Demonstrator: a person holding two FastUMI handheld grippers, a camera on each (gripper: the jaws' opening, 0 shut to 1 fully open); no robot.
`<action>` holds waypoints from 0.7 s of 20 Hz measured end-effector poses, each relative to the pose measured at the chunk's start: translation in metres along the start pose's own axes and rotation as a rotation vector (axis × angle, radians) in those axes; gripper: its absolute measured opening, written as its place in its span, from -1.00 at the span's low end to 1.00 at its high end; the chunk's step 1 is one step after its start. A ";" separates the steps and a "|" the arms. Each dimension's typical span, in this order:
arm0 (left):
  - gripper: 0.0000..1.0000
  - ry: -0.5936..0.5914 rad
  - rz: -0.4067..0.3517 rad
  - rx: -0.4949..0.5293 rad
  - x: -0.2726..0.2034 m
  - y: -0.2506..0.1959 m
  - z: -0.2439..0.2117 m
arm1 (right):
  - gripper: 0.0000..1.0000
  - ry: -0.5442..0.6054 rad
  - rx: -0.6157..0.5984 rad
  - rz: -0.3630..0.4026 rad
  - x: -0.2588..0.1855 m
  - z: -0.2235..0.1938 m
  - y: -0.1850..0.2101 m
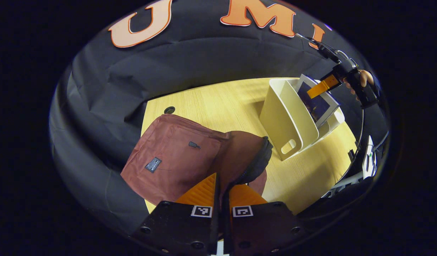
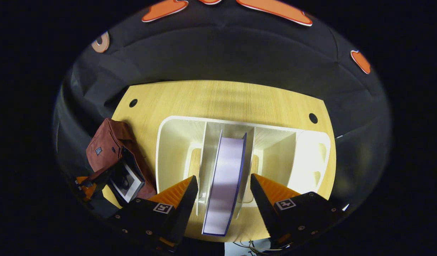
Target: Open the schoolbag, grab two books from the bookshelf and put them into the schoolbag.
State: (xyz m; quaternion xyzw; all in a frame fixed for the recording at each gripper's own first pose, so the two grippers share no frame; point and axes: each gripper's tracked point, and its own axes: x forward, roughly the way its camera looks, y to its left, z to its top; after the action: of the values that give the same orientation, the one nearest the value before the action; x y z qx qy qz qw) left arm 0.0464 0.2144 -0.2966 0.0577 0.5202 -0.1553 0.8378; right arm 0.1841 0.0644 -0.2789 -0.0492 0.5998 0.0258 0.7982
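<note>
- The left gripper sits low over the schoolbag, its fingers pinched together on the flap at the bag's dark zippered rim, holding the mouth up and open.
- In the right gripper view, the bag lies at the table's left edge with a first book already showing inside its opening.
- The right gripper hangs over the white bookshelf with its fingers spread wide, one on each side of the second book that stands upright in the middle compartment; neither finger looks to be pressing on it yet.
- Risk one: the left finger appears to sit outside the thin divider just beside the book. Closing from here could pinch divider and book together, and the lift would drag the light shelf along.
- Risk two: a grip taken only on the top edge may let the book swing or slide out on the way across.
- Risk three: the left pinch holds only a fold of soft fabric. If it slips, the mouth sags shut over the first book and the second one has nowhere to go.
- Risk four: the two grippers must meet at the bag, so a rushed carry could knock the holding gripper.
</note>
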 end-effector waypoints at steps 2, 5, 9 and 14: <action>-0.87 0.007 0.005 -0.016 0.001 0.001 -0.001 | 0.61 0.038 0.000 -0.012 0.009 -0.001 -0.005; -0.86 0.018 0.019 -0.032 0.001 0.002 -0.005 | 0.25 0.086 0.014 -0.007 0.025 -0.006 -0.002; -0.87 0.010 0.032 -0.040 -0.001 0.002 -0.004 | -0.12 0.177 0.090 0.002 0.046 -0.022 -0.001; -0.87 0.004 0.009 -0.007 0.001 0.006 -0.002 | -0.14 0.188 0.118 -0.019 0.041 -0.023 0.001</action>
State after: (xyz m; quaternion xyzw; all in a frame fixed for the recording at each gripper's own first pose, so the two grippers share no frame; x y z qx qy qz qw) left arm 0.0468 0.2206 -0.2989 0.0577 0.5223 -0.1494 0.8376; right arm 0.1731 0.0626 -0.3252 -0.0101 0.6720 -0.0220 0.7401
